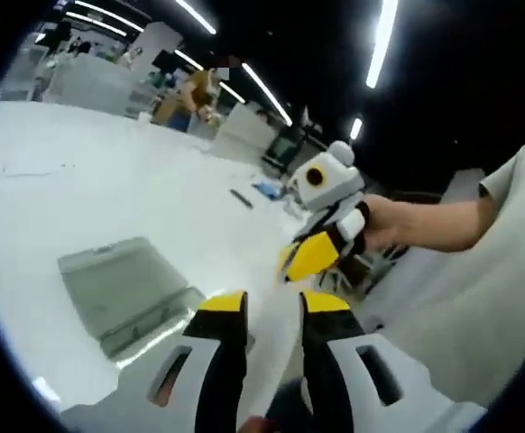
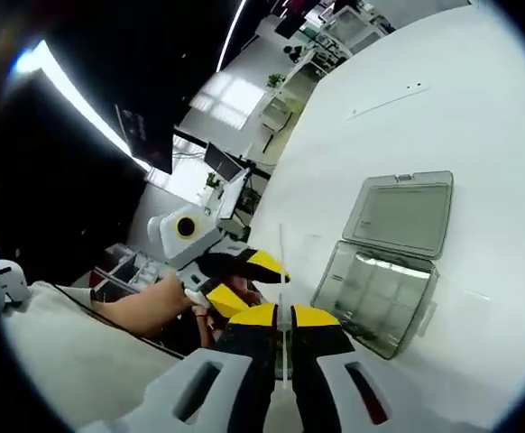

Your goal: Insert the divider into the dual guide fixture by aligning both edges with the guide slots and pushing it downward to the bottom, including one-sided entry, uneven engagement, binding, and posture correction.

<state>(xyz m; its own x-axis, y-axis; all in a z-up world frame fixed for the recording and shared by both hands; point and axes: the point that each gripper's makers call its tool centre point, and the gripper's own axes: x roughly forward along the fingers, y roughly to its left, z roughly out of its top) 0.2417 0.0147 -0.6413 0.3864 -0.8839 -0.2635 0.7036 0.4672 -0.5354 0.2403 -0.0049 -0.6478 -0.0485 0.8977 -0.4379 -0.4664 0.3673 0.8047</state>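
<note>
- Lying on the white table [image 1: 82, 180] at the left of the left gripper view is a clear plastic case [image 1: 123, 289], lid open and flat.
- Just right of it, at the bottom of that view, the left gripper [image 1: 271, 305] raises two yellow-tipped jaws with a small gap between them and nothing in the gap.
- Further right, the right gripper [image 1: 309, 257] comes in held by a hand [image 1: 391, 221], above the table edge; its yellow tips seem close together, though the angle is poor.
- A pale sleeve [image 1: 479, 271] takes up the right of that view.

- At the left of the right gripper view a hand [image 2: 150, 307] holds the left gripper [image 2: 244, 275], its yellow tips slightly apart and bare.
- At the bottom centre the right gripper [image 2: 283, 316] has its jaws nearly together, pinching a thin clear divider [image 2: 281, 262] that stands up edge-on between the tips.
- The divider is held in the air, near the case and not touching it.
- Right of the jaws the case [image 2: 384, 271] lies open on the table [image 2: 479, 108]: the flat lid farther away, the compartmented tray nearer the gripper.
</note>
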